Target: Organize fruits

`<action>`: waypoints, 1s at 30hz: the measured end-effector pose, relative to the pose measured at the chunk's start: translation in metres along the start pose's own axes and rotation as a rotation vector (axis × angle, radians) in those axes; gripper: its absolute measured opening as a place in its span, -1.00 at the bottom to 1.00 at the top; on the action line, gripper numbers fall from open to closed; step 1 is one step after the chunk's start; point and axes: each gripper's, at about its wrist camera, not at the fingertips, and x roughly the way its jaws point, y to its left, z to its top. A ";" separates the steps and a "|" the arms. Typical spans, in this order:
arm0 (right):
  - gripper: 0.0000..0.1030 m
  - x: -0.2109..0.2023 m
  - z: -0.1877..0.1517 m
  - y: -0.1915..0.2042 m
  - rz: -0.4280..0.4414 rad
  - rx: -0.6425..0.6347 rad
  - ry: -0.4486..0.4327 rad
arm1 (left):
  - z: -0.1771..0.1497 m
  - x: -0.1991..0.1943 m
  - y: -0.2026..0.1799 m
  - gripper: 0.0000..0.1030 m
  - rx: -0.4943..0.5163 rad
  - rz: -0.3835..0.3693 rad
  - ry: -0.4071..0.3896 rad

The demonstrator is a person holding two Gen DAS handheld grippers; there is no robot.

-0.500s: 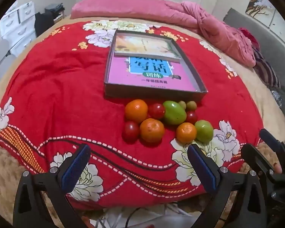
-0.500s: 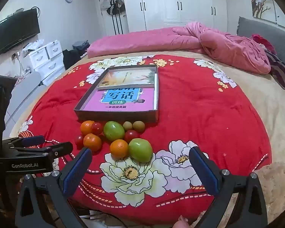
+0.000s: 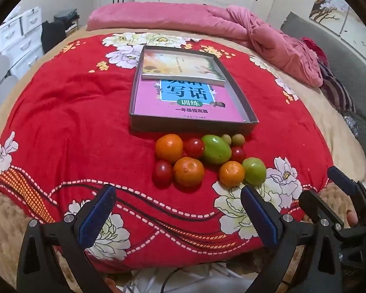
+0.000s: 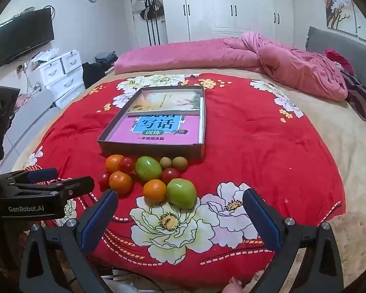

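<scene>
A cluster of fruit lies on a red flowered blanket (image 3: 73, 127) just in front of a shallow grey box (image 3: 192, 127). It holds three oranges (image 3: 169, 147), two green fruits (image 3: 216, 149), three red tomatoes (image 3: 194, 147) and two small olive-green fruits (image 3: 238, 140). In the right wrist view the near green fruit (image 4: 181, 193) and an orange (image 4: 155, 190) lie closest. My left gripper (image 3: 178, 210) hangs open short of the fruit, nothing between its fingers. My right gripper (image 4: 180, 214) is open too, also short of the cluster.
The box (image 4: 153, 150) holds a pink book (image 4: 158, 131) and a pale book (image 4: 168, 101). A rumpled pink duvet (image 4: 280, 61) lies along the bed's far side. White drawers (image 4: 61, 73) and a wall television (image 4: 24, 36) stand at left.
</scene>
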 end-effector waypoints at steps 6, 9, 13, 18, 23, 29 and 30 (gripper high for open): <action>0.99 0.000 -0.001 0.002 0.000 -0.008 0.002 | -0.002 -0.002 -0.001 0.97 0.003 0.000 -0.004; 0.99 0.001 -0.002 0.003 -0.003 -0.006 0.004 | -0.003 -0.002 -0.002 0.97 0.003 -0.002 -0.006; 0.99 0.002 -0.002 0.001 -0.003 0.001 0.009 | -0.003 -0.004 -0.002 0.97 0.006 0.000 -0.009; 0.99 0.001 -0.001 0.000 -0.002 0.003 0.010 | -0.003 -0.005 -0.002 0.97 0.010 -0.002 -0.013; 0.99 0.001 -0.001 -0.001 -0.004 0.005 0.008 | -0.002 -0.006 -0.001 0.97 0.010 -0.001 -0.018; 0.99 0.001 -0.001 -0.001 -0.003 0.005 0.008 | -0.001 -0.006 -0.002 0.97 0.019 -0.002 -0.015; 0.99 0.001 -0.001 -0.001 -0.003 0.005 0.009 | -0.001 -0.006 -0.002 0.97 0.019 -0.003 -0.015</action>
